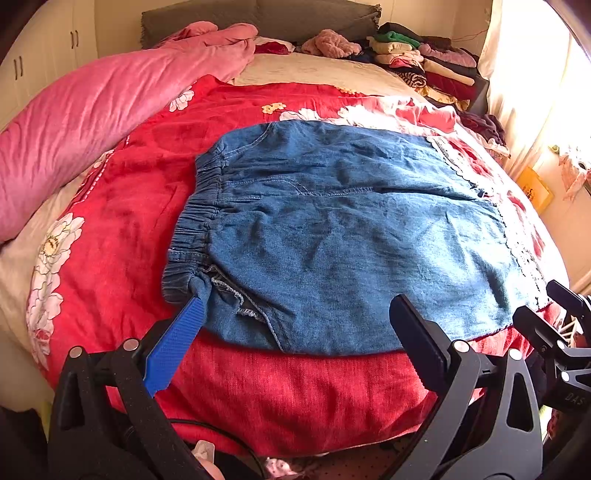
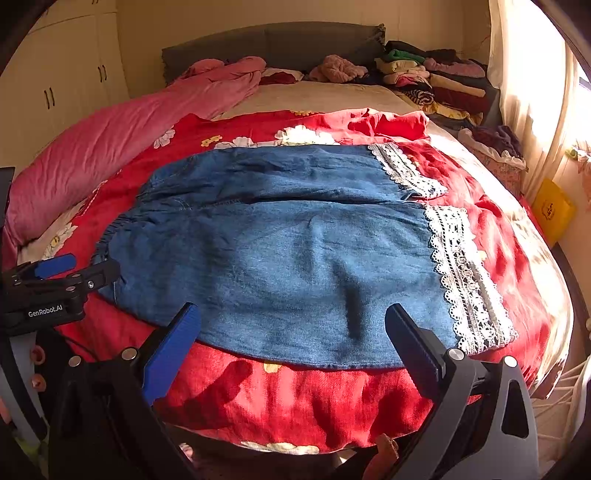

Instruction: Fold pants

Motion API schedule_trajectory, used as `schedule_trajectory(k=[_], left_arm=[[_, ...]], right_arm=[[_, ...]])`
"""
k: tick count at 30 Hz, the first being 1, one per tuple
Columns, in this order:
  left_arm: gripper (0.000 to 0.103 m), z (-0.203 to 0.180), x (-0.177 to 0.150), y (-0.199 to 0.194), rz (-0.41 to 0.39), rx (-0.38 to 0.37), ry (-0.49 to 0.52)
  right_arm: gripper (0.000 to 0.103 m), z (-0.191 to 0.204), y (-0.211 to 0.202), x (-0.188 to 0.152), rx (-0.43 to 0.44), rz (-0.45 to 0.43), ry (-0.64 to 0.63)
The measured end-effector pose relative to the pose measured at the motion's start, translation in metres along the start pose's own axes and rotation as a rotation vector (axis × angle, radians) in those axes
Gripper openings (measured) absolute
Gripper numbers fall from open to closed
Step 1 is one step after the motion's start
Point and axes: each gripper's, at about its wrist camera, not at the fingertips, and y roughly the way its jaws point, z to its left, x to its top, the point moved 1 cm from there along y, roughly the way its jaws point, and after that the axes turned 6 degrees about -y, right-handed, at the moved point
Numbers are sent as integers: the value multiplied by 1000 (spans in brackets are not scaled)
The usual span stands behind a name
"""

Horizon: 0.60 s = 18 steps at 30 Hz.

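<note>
Blue denim pants [image 1: 332,229] lie flat across a red floral quilt [image 1: 295,398]. Their elastic waistband [image 1: 199,218] is at the left and the white lace hems [image 2: 465,280] are at the right. The two legs lie side by side. My left gripper [image 1: 295,306] is open over the near edge by the waist, and its blue fingertip [image 1: 195,306] touches the waistband's near corner. My right gripper [image 2: 291,310] is open over the near edge of the pants [image 2: 295,251], closer to the hems, holding nothing. The left gripper [image 2: 74,269] also shows at the left edge of the right wrist view.
A pink duvet [image 1: 92,110] is bunched along the bed's left side. Folded clothes [image 1: 424,62] are stacked at the back right by the grey headboard [image 1: 258,18]. A wardrobe [image 2: 55,88] stands at the left. A curtain [image 2: 528,92] and a yellow bag [image 2: 554,210] are at the right.
</note>
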Motion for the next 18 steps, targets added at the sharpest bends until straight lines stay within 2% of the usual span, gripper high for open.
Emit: schedule_trajectory(k=[18], left_arm=[[94,0,0,1,0,1,1]], right_arm=[[99,0,5,-1,-5,5,-2]])
